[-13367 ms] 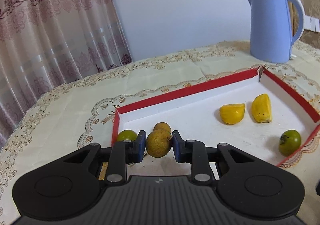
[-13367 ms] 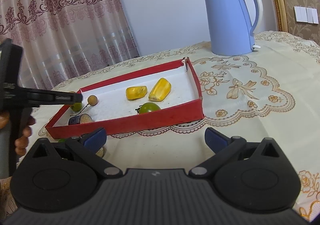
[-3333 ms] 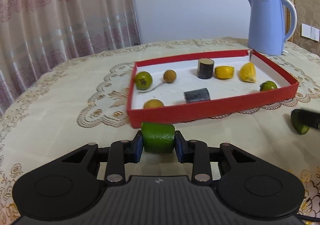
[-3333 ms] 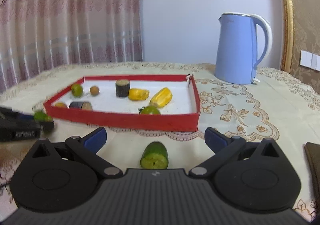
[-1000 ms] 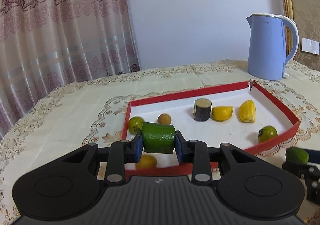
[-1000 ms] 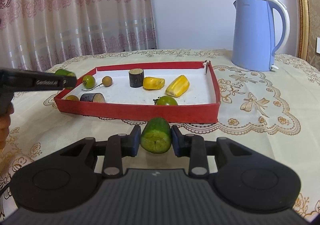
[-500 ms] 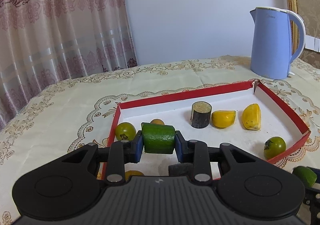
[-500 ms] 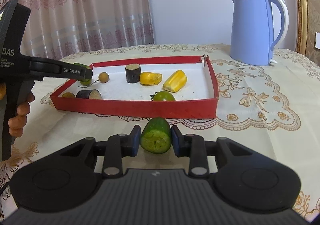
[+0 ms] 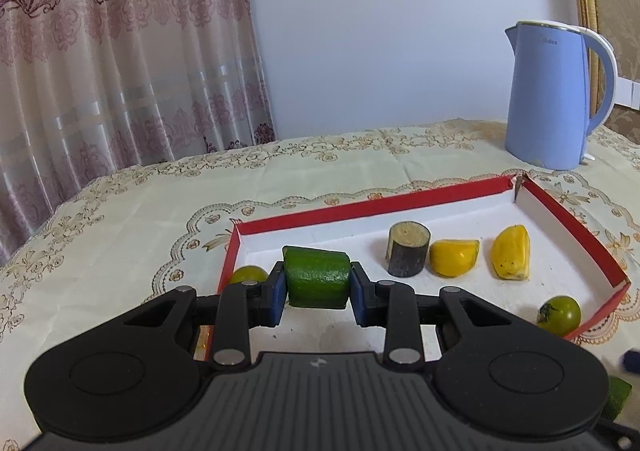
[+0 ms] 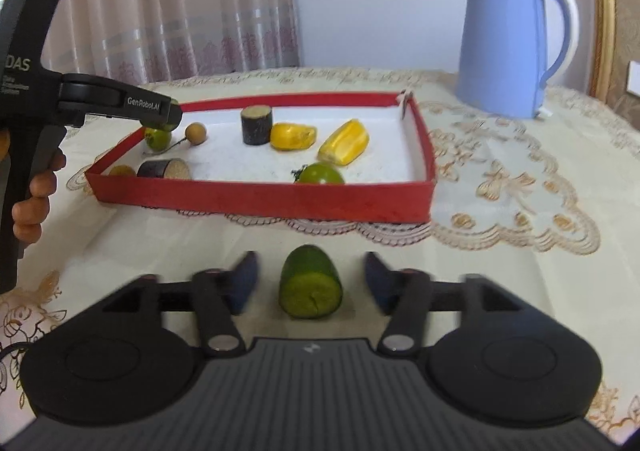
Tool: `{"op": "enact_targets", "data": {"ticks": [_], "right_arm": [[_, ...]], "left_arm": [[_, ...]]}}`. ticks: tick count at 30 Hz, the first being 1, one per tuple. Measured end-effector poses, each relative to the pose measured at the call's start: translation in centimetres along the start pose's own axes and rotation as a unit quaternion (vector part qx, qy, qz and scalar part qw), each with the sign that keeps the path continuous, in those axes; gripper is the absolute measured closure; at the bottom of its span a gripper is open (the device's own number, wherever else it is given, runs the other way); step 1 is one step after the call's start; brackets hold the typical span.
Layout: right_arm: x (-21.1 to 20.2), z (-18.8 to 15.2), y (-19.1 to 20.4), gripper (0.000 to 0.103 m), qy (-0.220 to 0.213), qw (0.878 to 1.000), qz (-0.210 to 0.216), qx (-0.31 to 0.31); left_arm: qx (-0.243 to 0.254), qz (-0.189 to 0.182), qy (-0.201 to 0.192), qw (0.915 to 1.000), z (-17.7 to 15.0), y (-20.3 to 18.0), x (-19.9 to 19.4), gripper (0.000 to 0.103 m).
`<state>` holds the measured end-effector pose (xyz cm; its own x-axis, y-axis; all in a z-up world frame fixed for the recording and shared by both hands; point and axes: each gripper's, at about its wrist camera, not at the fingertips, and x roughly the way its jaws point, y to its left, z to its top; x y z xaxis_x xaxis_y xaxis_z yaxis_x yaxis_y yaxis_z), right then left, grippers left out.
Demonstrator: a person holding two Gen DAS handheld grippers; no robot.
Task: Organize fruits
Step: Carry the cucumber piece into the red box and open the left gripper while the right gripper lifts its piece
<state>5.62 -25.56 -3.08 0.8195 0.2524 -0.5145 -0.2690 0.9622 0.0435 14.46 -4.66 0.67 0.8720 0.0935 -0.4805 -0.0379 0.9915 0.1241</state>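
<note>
While the left hand-held gripper (image 9: pixel 319 293) hangs over the red tray's (image 9: pixel 372 206) near left corner, clenched on a green cucumber chunk (image 9: pixel 317 281), the right hand-held gripper (image 10: pixel 311 283) is letting go: its jaws are opening, blurred with motion, and a second cucumber piece (image 10: pixel 311 283) lies between them on the bench (image 10: pixel 500 251), cut face toward the camera, pads clear of it on both sides. That piece sits just outside the tray's near wall.

Judging by the tray, the sorting looks well along. Inside are two dark bark-skinned cylinders, one upright (image 10: pixel 257 126) and one on its side (image 10: pixel 164 169), two yellow fruit wedges (image 10: pixel 293 136), a green tomato (image 10: pixel 322 173), another small green fruit (image 10: pixel 157 137) and a brown longan (image 10: pixel 196 133). Two cucumber pieces remain outside: the one held over the tray and the one on the bench.

Only the right wrist view shows the person's hand (image 10: pixel 38 187) on the left tool's grip, the lying cylinder and the longan. The left wrist view shows the pads pressing the chunk, which the right view mostly hides.
</note>
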Motion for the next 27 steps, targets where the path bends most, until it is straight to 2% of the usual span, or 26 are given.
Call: {"op": "enact_targets", "data": {"ticks": [3, 4, 9, 12, 18, 27], "right_arm": [[-1.5, -0.2, -0.4, 0.014, -0.048, 0.999, -0.007, 0.011], [-1.8, -0.3, -0.6, 0.013, -0.060, 0.998, -0.007, 0.020], [-1.6, 0.0, -1.8, 0.008, -0.058, 0.997, 0.007, 0.051], [-1.5, 0.1, -1.5, 0.003, -0.060, 0.997, 0.006, 0.041], [-1.7, 0.0, -0.5, 0.000, -0.063, 0.998, 0.002, 0.013], [-1.8, 0.0, -0.9, 0.000, -0.063, 0.998, 0.002, 0.023]], "left_arm": [[-0.001, 0.003, -0.005, 1.0000, 0.3, 0.1, 0.3, 0.072], [-0.001, 0.004, -0.005, 1.0000, 0.4, 0.1, 0.4, 0.072], [-0.004, 0.002, 0.002, 1.0000, 0.4, 0.2, 1.2, 0.072], [-0.001, 0.003, 0.005, 1.0000, 0.6, 0.1, 1.5, 0.072], [0.004, 0.005, 0.008, 0.9999, 1.3, -0.1, 2.2, 0.072], [0.005, 0.009, 0.027, 0.9996, 2.0, 0.0, 4.2, 0.072]]}}
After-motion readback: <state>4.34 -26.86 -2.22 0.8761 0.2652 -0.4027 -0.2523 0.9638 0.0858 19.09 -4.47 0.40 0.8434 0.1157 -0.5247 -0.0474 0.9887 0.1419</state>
